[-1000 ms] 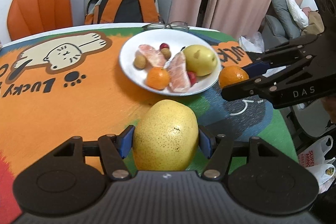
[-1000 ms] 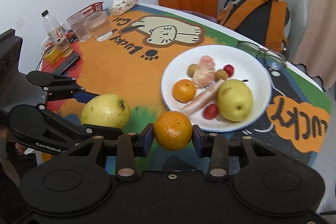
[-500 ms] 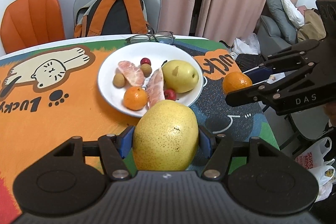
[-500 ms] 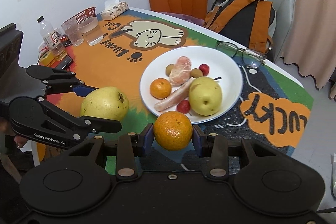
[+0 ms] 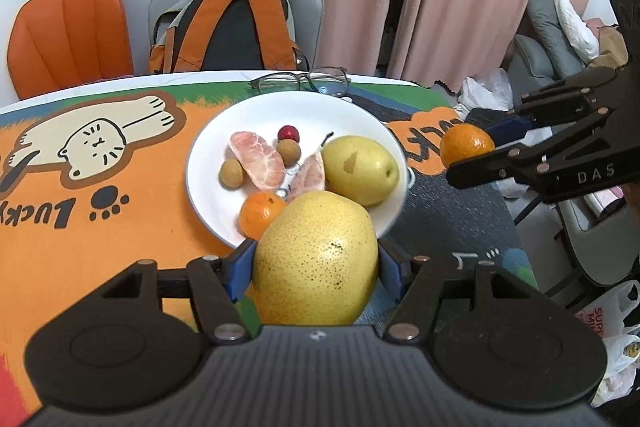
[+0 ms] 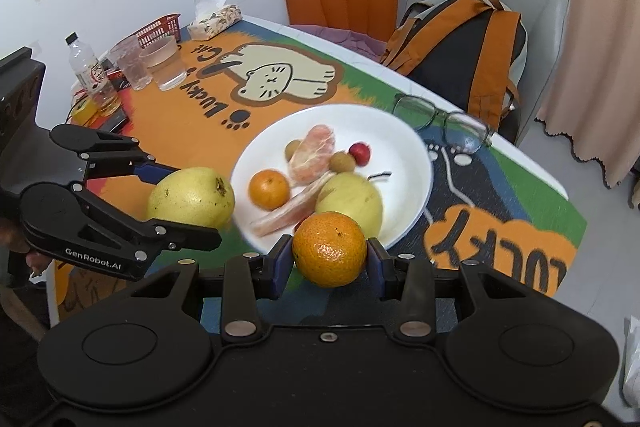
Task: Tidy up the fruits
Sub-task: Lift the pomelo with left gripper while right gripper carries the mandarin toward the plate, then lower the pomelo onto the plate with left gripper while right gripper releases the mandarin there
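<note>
In the left wrist view, the white plate (image 5: 208,195) on the desk (image 5: 120,251) carried one pear, one mandarin, two pomelo segments, two longans and one red berry, while the left gripper (image 5: 316,267) clamped a second pear (image 5: 316,259) between its jaws. In the right wrist view, the right gripper (image 6: 329,259) pinched a second mandarin (image 6: 329,249) between narrow jaws before the plate's near rim.

pear (image 5: 316,259): yellow, brown-speckled | plate (image 5: 256,111): white | tablecloth (image 5: 132,227): orange, cat print | backpack (image 5: 228,27): orange-black

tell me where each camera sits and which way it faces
Left wrist: sits on the left gripper, facing down across its pear to the plate.
Right wrist: sits on the right gripper, facing down over its orange to the plate.
Shared: plate, glasses, each other's gripper.
</note>
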The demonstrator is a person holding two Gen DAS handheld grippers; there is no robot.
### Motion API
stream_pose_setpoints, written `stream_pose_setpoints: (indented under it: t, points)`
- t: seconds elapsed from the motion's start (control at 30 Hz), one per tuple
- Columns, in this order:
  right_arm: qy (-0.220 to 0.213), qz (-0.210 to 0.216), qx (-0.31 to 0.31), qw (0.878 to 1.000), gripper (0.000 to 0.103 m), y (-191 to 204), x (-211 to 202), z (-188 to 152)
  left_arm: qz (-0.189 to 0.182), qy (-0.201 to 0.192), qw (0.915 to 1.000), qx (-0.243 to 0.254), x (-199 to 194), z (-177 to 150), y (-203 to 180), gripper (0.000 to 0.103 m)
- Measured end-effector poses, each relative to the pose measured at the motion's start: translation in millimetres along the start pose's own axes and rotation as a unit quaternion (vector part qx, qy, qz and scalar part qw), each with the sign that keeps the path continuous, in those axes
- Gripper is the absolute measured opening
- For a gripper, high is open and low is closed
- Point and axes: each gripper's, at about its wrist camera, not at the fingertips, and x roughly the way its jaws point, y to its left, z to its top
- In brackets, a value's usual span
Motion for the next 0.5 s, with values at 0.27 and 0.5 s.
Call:
stream_pose_setpoints:
  t: [0.27, 0.5]
  points:
    - [-0.006, 0.0, -0.017, 1.0, 0.039, -19, 23, 31, 0.009, 0.005, 0.9999, -0.009, 22, 20, 10, 0.062]
    - [-0.002, -0.001, -0.025, 1.0, 0.039, -34, 48, 52, 0.016, 0.01, 0.9994, -0.028, 44, 39, 25, 0.062]
